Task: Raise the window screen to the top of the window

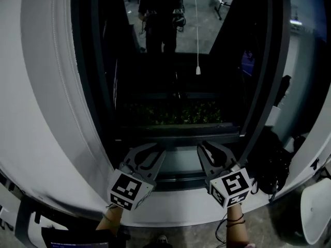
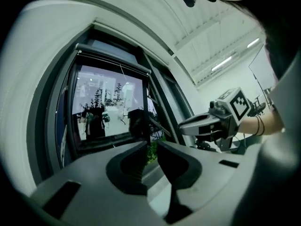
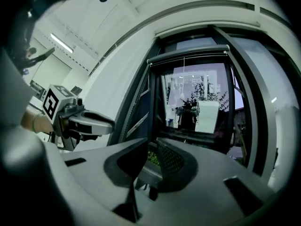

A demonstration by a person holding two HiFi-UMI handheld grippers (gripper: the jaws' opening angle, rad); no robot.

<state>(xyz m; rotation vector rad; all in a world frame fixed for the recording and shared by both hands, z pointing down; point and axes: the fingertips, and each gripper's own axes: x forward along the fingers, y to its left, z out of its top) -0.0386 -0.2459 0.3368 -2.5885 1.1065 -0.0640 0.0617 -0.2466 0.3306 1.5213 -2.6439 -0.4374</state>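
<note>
Window screen (image 3: 188, 54) looks rolled up: in both gripper views its bar sits right at the top of the window opening, tucked under the frame head. A thin pull cord (image 3: 183, 76) hangs down from it over the glass. In the head view the cord ends in a small white pull (image 1: 197, 70), well above both grippers.

Left gripper (image 1: 159, 150) is low down at the bottom of the window, tips pointing at the lower frame rail (image 1: 178, 136). Its own view shows the jaws only narrowly apart, w/ a slim gap and nothing gripped. Through the gap you see a strip of rail and some green plants (image 2: 153, 150) behind. Can't tell if the tips touch the rail; they're just beside it at least.

Right gripper (image 1: 202, 146) is alongside, same height, near the left one but apart from it. Its jaws are also at a narrow slit, w/ nothing btwn them, and greenery and rail show through. Each gripper shows up side-on in the other's view, level w/ it.

Plants run in a dark band along the window bottom, just past the rail. The glass above carries a dim reflection of a person (image 1: 160, 14) standing. White wall (image 1: 46, 112) curves round the left of the frame. A dark band (image 1: 235, 220) sits on the wrist behind the right gripper.
</note>
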